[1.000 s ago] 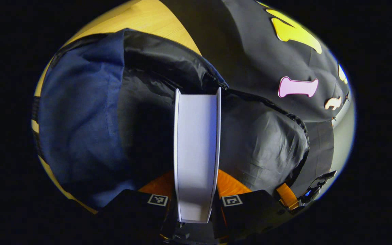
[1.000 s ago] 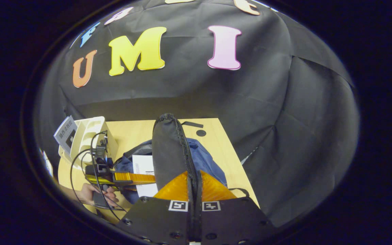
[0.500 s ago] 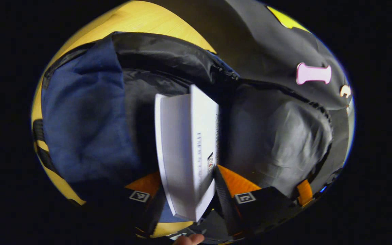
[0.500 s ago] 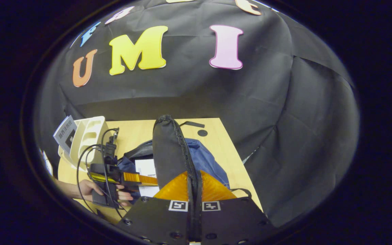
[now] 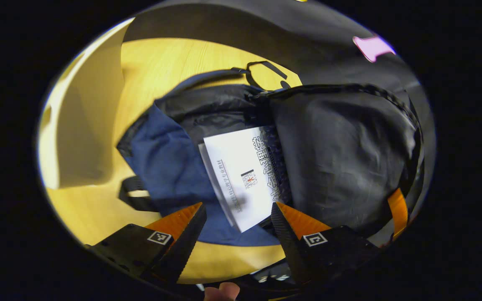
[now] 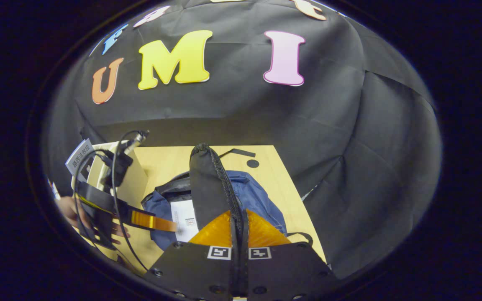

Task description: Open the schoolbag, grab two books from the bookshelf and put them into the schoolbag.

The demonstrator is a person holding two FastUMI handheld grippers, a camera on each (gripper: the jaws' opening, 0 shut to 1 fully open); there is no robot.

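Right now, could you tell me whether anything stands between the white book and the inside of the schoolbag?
Nothing visible does. The right hand-held gripper is shut on the black flap, holding the schoolbag open. The white book already lies in the opening, and the left hand-held gripper is open, apart from it.

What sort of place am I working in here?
Likely a staged recording booth, not a home: a black cloth wall backs a small wooden table holding just a schoolbag and a white bookshelf.
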